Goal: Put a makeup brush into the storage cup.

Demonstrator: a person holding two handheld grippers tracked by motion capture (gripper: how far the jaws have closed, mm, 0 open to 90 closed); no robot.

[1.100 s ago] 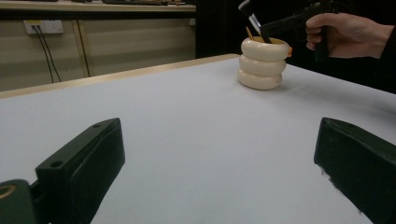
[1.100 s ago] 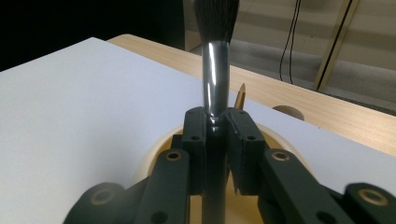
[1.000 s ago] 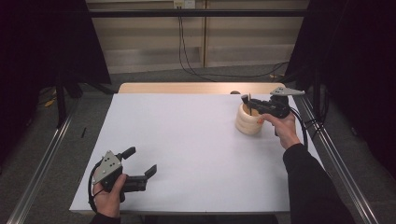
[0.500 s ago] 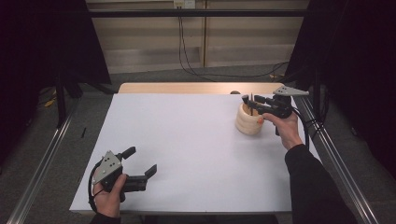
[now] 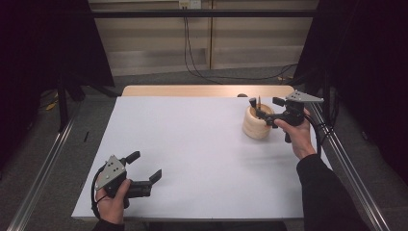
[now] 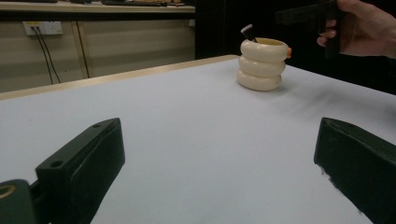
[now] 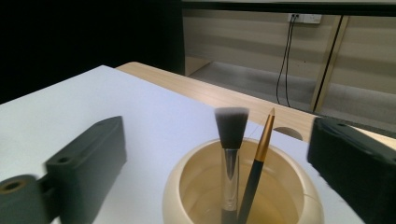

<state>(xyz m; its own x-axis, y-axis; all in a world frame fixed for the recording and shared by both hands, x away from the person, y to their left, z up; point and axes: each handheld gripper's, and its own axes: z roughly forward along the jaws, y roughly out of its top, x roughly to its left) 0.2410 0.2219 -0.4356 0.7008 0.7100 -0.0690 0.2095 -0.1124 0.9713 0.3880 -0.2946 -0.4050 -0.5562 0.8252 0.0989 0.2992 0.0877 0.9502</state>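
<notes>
A cream ringed holder [image 5: 256, 127] stands at the table's back right, with a flat-headed brush [image 7: 231, 126] and a thin gold-tipped brush [image 7: 262, 140] upright inside it. My right gripper [image 5: 264, 102] hovers level just above its rim [image 7: 187, 196]. Its jaws have just been opening and now stand wide, with the two brushes between them and untouched. Near the front left edge my left gripper [image 5: 144, 165] rests open on the table with nothing in it. From there the holder [image 6: 262, 64] and the right gripper [image 6: 303, 14] show far off.
The white table top [image 5: 192, 144] has a wooden strip [image 5: 192, 90] along its back edge. Metal rails [image 5: 346, 159] run along both sides of the table. Cables [image 5: 202, 72] trail on the floor behind, and dark curtains hang at both sides.
The right gripper's jaws have spread apart over the holder, letting go of a brush that now stands in it. The left gripper has not moved.
</notes>
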